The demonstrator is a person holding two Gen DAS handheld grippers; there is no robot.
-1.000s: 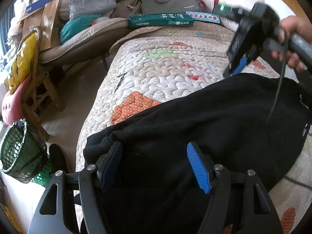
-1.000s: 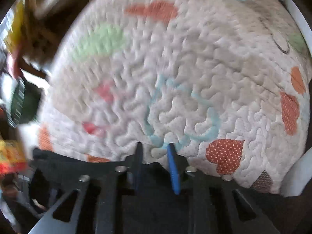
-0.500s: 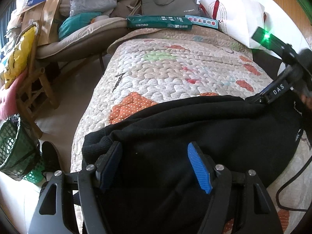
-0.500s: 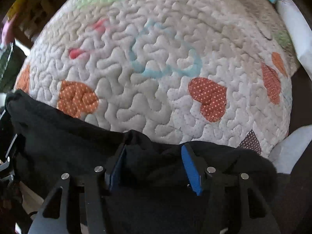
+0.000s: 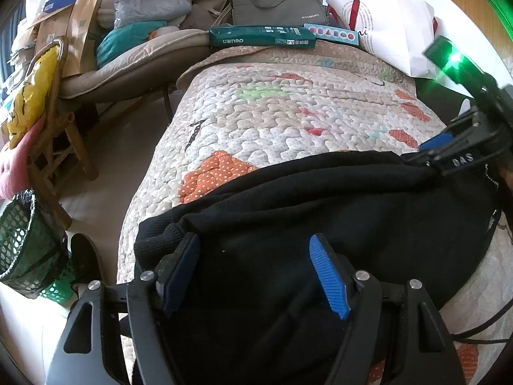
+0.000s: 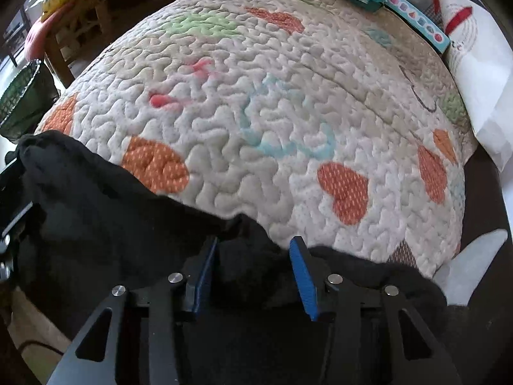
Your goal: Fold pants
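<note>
Lying bunched across the quilted bed [image 5: 256, 122] toward 6 o'clock, the black pants [image 5: 320, 211] were judged only partly folded; both the left tool [image 5: 256, 272] and right tool [image 6: 253, 269] were spread over the cloth, nothing pinched.

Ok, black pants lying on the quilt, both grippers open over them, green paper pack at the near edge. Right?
Not quite: the left wrist view shows the paper pack at the quilt's far end. The pants, left gripper and right gripper are as you say.
</note>
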